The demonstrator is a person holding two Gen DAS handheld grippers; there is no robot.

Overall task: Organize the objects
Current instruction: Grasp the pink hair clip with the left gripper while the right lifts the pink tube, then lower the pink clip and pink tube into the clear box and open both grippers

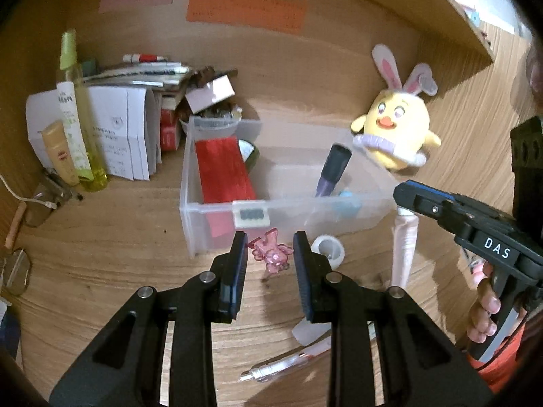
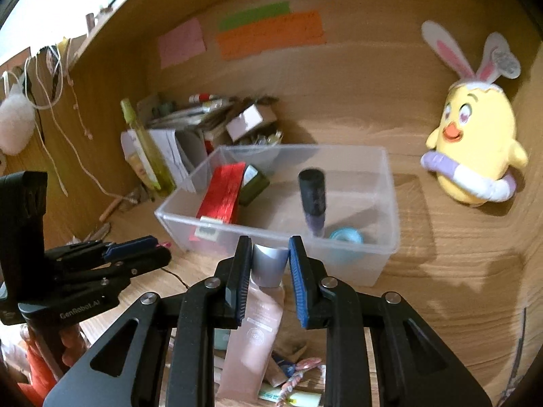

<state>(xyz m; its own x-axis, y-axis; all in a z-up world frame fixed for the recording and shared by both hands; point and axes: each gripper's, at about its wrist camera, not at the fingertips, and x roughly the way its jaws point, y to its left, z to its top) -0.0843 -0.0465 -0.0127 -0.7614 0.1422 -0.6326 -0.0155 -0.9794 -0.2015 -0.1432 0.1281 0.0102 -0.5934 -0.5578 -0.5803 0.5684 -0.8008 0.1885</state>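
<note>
- left wrist cam: close above the desk, angled down along its fingers at the clear bin [image 1: 217, 210]
- right wrist cam: same tilt, further right
- shared: bin, yellow chick plush [image 2: 475, 146], back-wall notes

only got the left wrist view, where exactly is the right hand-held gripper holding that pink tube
Observer: The right hand-held gripper clamps the grey cap; the pink tube hangs below.
Operator: anything on the desk under it
Observer: Yes, a pink-and-white twisted item, too blurred to name.
Operator: is my pink toy actually gripped
Observer: It looks so: the left hand-held gripper is nearly shut, with the pink toy poking out at its tips.
</note>
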